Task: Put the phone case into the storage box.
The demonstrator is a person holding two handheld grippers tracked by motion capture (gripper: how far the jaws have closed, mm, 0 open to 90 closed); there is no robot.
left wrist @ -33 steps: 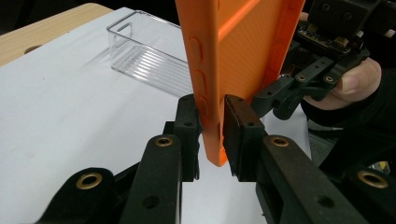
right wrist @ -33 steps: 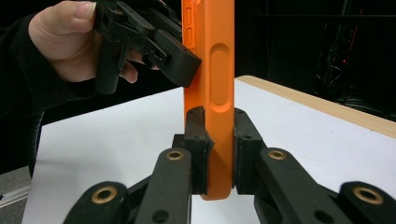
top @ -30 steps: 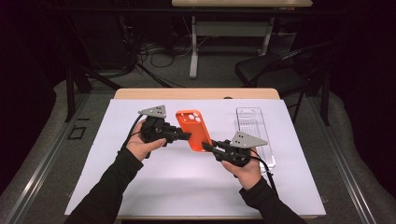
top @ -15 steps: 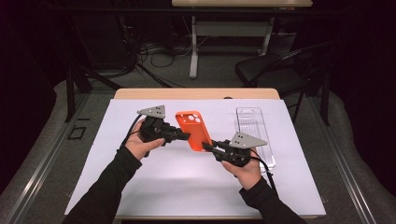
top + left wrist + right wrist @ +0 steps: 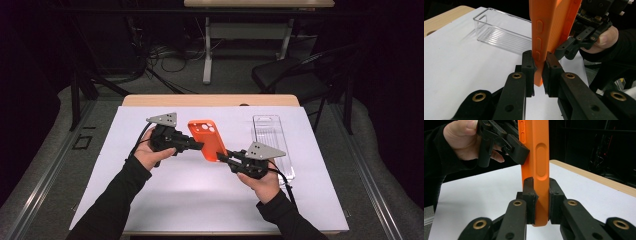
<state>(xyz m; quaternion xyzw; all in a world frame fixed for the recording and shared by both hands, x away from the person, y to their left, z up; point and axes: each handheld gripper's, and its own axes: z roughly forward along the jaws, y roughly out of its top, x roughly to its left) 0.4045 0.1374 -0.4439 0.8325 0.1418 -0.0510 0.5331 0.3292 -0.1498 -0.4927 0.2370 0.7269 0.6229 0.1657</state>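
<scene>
My left gripper (image 5: 199, 145) was clamped on the orange phone case (image 5: 208, 139); in the left gripper view both pads (image 5: 528, 65) pressed on the case's edge, close under its side buttons. The jaws had just been closing a little more, with the case between them. My right gripper (image 5: 222, 157) gripped the same case on its lower corner, and in the right gripper view the two pads (image 5: 529, 191) squeezed its thin edge from both sides. So the case hung in the air above the white mat (image 5: 125, 170), held between both grippers, over the middle of the table (image 5: 150, 100).

The clear plastic tray (image 5: 272, 142) lay on the mat to the right of the case, near my right hand (image 5: 264, 184) but apart from the case. To the left of my left hand (image 5: 149, 154) and in front of both arms the mat was bare. The wooden edge of the table ran behind the mat, well apart from the case.
</scene>
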